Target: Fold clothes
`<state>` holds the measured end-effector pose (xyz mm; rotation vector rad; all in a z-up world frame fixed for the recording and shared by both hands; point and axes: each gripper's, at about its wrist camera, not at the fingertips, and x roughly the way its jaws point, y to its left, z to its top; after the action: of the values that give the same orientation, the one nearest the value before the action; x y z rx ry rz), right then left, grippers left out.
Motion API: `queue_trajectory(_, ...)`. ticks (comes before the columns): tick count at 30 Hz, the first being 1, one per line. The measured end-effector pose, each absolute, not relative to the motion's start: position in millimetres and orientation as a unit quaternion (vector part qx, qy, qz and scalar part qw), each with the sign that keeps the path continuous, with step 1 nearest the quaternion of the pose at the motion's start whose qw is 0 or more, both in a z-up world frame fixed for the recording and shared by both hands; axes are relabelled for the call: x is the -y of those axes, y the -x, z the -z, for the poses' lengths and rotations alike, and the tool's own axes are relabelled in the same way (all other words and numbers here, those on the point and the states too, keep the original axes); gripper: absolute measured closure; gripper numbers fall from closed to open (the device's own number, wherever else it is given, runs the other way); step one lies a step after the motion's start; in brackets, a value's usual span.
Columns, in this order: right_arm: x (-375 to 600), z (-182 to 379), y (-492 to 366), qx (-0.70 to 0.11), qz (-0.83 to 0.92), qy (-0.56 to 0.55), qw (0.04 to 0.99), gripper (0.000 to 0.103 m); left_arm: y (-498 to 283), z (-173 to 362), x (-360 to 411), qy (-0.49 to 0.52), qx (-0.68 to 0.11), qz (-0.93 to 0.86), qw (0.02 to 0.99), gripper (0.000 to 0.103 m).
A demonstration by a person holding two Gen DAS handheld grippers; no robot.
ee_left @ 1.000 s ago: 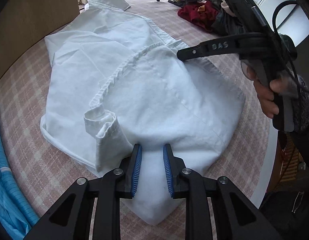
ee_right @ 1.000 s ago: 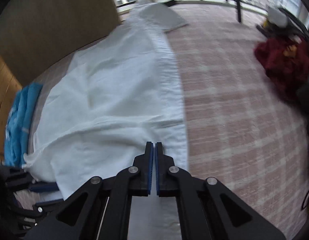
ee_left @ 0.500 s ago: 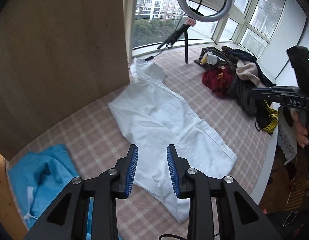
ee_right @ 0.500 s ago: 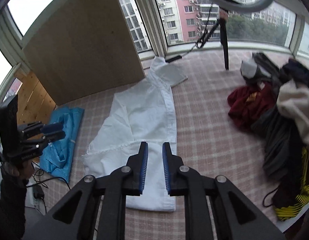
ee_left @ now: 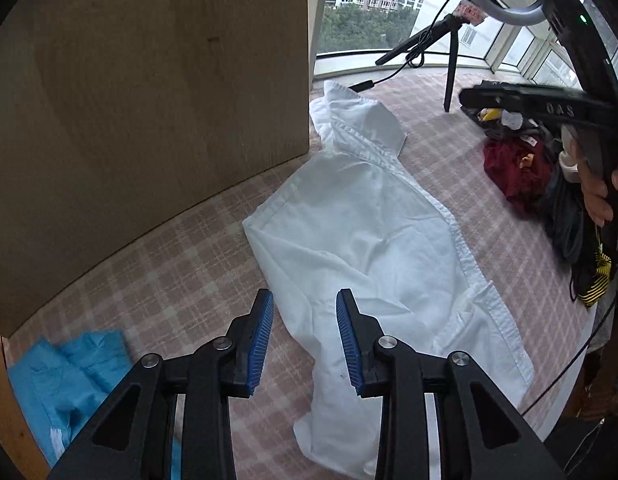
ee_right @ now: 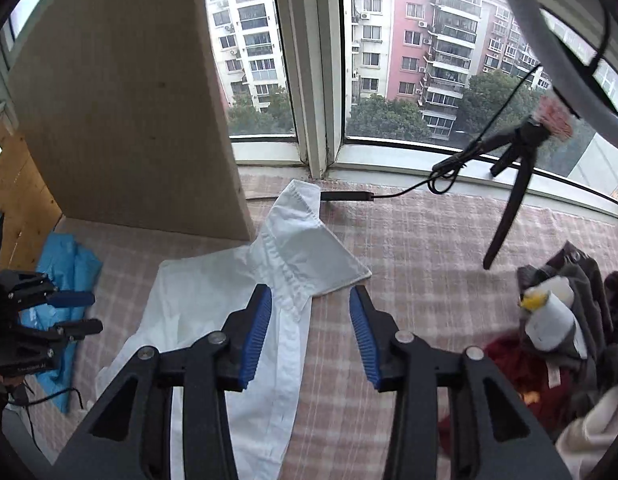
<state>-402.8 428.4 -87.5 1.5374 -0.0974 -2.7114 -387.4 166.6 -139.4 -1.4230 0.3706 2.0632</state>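
Observation:
A white shirt (ee_left: 373, 240) lies folded lengthwise on the pink checked table cover, collar toward the window. In the right wrist view the same white shirt (ee_right: 213, 312) runs from the collar down past the jaws. My left gripper (ee_left: 305, 340) hangs above the shirt's near end; its jaws are opening and hold nothing. Well above the collar area, my right gripper (ee_right: 311, 334) also has its jaws opening with nothing between them. The right gripper (ee_left: 541, 108) also shows in the left wrist view at the upper right, held by a hand (ee_left: 597, 196).
A blue garment (ee_left: 69, 376) lies at the table's left end beside a wooden board (ee_left: 149, 100). A pile of dark and red clothes (ee_left: 521, 168) sits at the right. A ring-light tripod (ee_right: 517, 184) stands by the window, its cable crossing the cover.
Both grippers let go of the white shirt, lifted away from it and opened. The shirt now lies flat on the table, seen from higher up.

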Motion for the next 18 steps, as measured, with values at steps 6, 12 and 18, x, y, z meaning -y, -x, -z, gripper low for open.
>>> queue_trajectory(6,-433,133,496,0.036,0.858,-0.511,0.038,0.063,426,177,-177,0.553,-0.131,-0.771,0.287,0.072)
queue_trajectory(12,-430,170,541,0.031,0.84,-0.537,0.065,0.056,435,190,-170,0.559,-0.13,-0.768,0.286,0.072)
queue_trajectory(18,-435,200,553,0.054,0.825,-0.557,0.078,0.054,439,195,-167,0.561,-0.13,-0.765,0.286,0.071)
